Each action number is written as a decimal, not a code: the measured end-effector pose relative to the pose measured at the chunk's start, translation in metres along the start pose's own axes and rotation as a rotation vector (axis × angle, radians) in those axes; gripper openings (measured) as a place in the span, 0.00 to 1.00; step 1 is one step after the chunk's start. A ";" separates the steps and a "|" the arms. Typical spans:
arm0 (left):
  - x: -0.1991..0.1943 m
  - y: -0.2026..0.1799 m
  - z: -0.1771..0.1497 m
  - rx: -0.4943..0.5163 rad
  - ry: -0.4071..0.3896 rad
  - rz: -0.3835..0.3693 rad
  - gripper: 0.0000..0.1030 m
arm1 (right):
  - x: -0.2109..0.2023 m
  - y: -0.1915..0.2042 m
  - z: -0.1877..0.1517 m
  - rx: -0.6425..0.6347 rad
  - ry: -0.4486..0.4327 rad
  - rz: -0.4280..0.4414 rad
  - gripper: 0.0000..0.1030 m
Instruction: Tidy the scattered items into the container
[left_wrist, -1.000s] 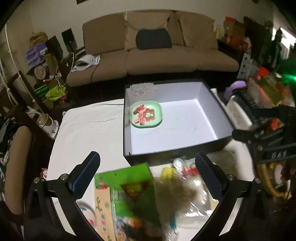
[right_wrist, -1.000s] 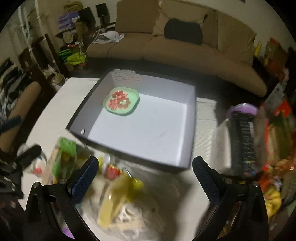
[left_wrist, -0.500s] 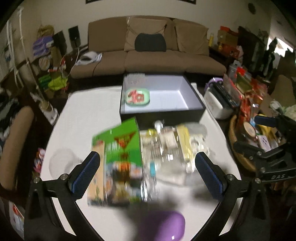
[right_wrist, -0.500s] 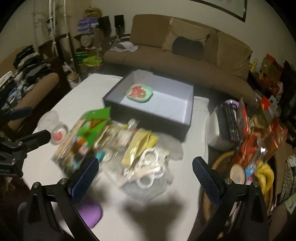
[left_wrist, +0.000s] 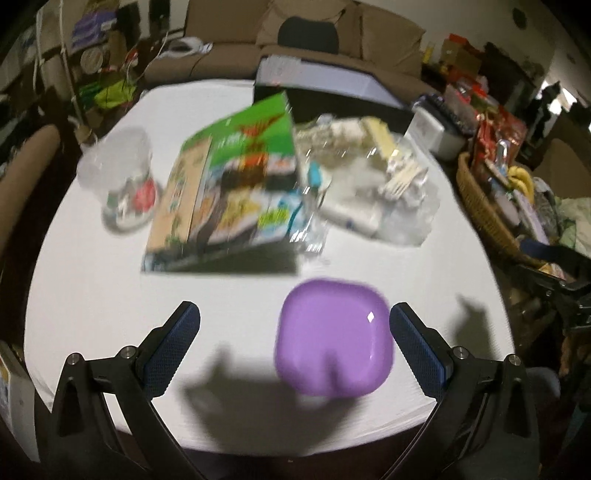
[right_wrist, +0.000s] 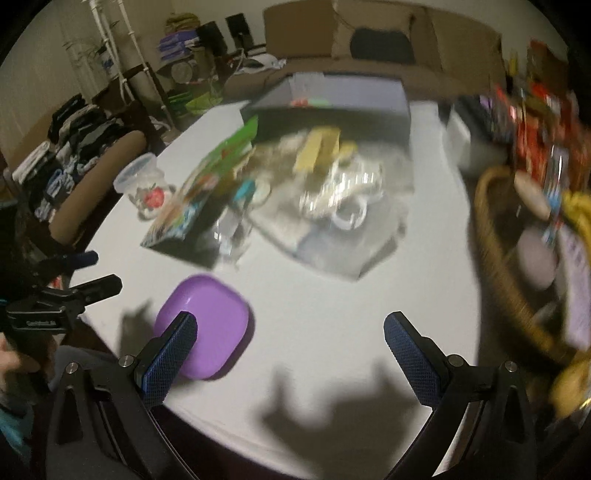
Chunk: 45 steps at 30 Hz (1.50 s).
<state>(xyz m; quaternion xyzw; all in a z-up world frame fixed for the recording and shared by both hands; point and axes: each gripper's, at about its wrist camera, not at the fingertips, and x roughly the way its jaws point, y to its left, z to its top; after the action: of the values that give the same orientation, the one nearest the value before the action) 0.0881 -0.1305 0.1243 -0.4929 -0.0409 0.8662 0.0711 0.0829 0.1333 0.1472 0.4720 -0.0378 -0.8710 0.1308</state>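
Both tools have pulled back from the dark box (left_wrist: 332, 88) to the near tabletop (left_wrist: 229, 295) edge, left tool (left_wrist: 295, 325) and right tool (right_wrist: 288, 332) wide open and empty, the purple plate (left_wrist: 334, 338) now nearest for pickup

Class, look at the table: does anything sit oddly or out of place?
The purple plate lies alone near the table's front edge, apart from the pile. The green box and clear bags are heaped crookedly before the dark container.

Each claw (left_wrist: 294, 326) (right_wrist: 290, 330) has black angular arms, silver screws and blue cross-hatched fingertip pads (left_wrist: 171, 349).
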 end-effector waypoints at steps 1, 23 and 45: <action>0.002 0.003 -0.005 -0.005 0.004 0.006 1.00 | 0.005 0.000 -0.006 0.009 0.006 0.011 1.00; 0.088 0.014 -0.053 -0.008 0.191 -0.006 0.34 | 0.101 0.024 -0.051 0.125 0.128 0.265 0.50; 0.087 0.008 -0.052 -0.014 0.132 -0.208 0.08 | 0.107 0.010 -0.058 0.148 0.121 0.234 0.18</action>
<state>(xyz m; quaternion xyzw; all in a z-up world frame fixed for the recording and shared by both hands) 0.0884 -0.1247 0.0229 -0.5424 -0.0931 0.8195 0.1597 0.0774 0.0985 0.0306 0.5245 -0.1486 -0.8146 0.1982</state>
